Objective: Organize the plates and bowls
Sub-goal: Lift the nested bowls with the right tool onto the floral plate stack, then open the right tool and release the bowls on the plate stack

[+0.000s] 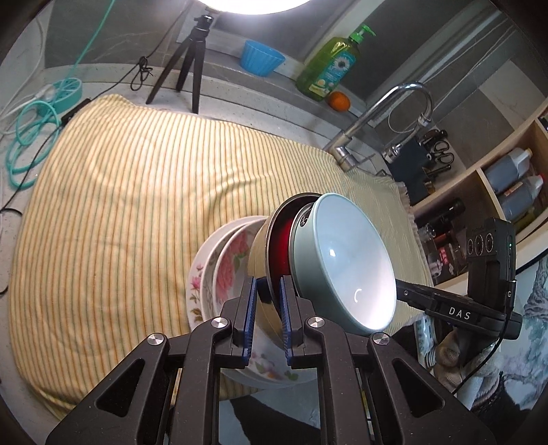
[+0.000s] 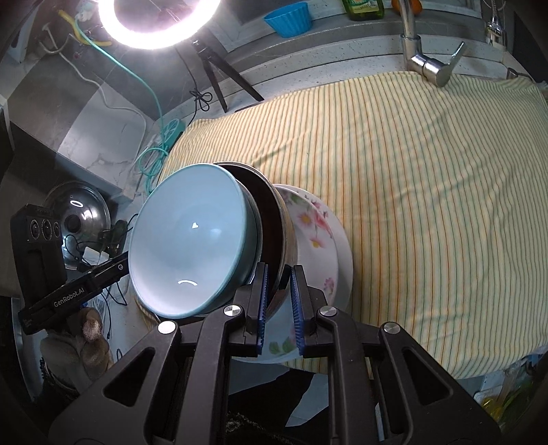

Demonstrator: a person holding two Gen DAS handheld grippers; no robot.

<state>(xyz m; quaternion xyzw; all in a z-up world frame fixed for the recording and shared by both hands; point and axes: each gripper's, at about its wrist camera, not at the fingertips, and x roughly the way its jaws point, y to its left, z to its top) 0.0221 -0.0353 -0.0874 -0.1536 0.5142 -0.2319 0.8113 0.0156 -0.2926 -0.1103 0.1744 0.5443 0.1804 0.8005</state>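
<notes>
A nested stack hangs between both grippers above the striped cloth: a pale blue bowl [image 1: 346, 263] [image 2: 191, 239] on top, inside a steel bowl with a dark red inside [image 1: 279, 246] [image 2: 274, 219], which sits in floral white plates [image 1: 219, 270] [image 2: 318, 236]. My left gripper [image 1: 269, 308] is shut on the steel bowl's rim. My right gripper [image 2: 279, 297] is shut on the opposite rim of the same bowl. Each gripper shows in the other's view, the right one [image 1: 455, 308] and the left one [image 2: 68, 294].
A yellow striped cloth [image 1: 137, 212] [image 2: 411, 191] covers the counter. A faucet [image 1: 370, 126] [image 2: 421, 58], a green soap bottle [image 1: 328, 65], an orange [image 1: 339, 101], a blue cup [image 1: 260, 56] [image 2: 289, 18] and a tripod [image 1: 191, 58] stand at the back. A pot lid [image 2: 78, 219] lies left.
</notes>
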